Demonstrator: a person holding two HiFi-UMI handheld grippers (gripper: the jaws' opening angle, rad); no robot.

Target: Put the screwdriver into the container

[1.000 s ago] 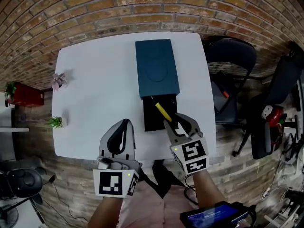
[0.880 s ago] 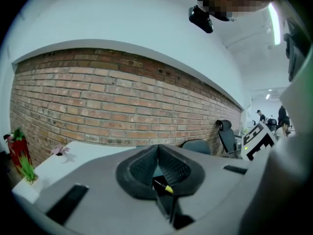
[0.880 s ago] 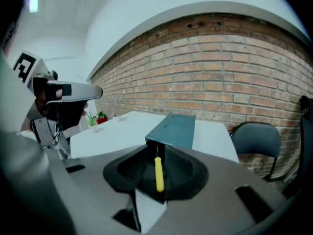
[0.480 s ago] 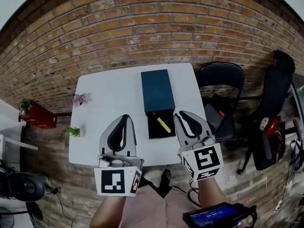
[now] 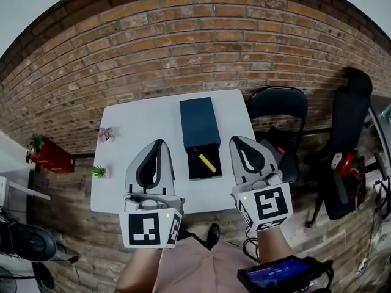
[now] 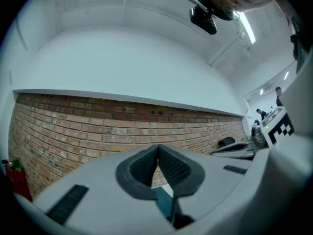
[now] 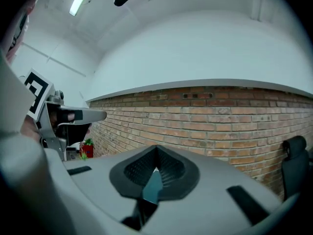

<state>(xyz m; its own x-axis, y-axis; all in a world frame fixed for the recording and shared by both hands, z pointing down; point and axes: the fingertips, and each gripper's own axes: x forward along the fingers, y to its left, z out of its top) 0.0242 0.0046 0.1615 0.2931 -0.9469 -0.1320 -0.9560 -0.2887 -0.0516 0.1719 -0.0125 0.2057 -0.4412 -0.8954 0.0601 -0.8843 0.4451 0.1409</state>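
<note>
The yellow-handled screwdriver (image 5: 208, 162) lies slantwise in the black open container (image 5: 194, 171). A dark blue box (image 5: 198, 124) adjoins the container's far end on the white table (image 5: 140, 157). Both grippers are held up in front of the table's near edge, well short of the container. My left gripper (image 5: 159, 143) is shut with its pads meeting and nothing between them (image 6: 158, 147). My right gripper (image 5: 235, 139) is likewise shut and empty (image 7: 156, 148).
Two small potted plants (image 5: 106, 133) (image 5: 98, 171) stand at the table's left side. A black chair (image 5: 278, 112) and a second chair draped in black (image 5: 354, 115) are to the right. A brick wall (image 5: 201, 47) runs behind the table. A red box (image 5: 49, 157) sits on the floor at left.
The right gripper has drawn back from the screwdriver and its jaws have closed. The screwdriver stays in the container. The head view has pulled away, so the table looks smaller.
</note>
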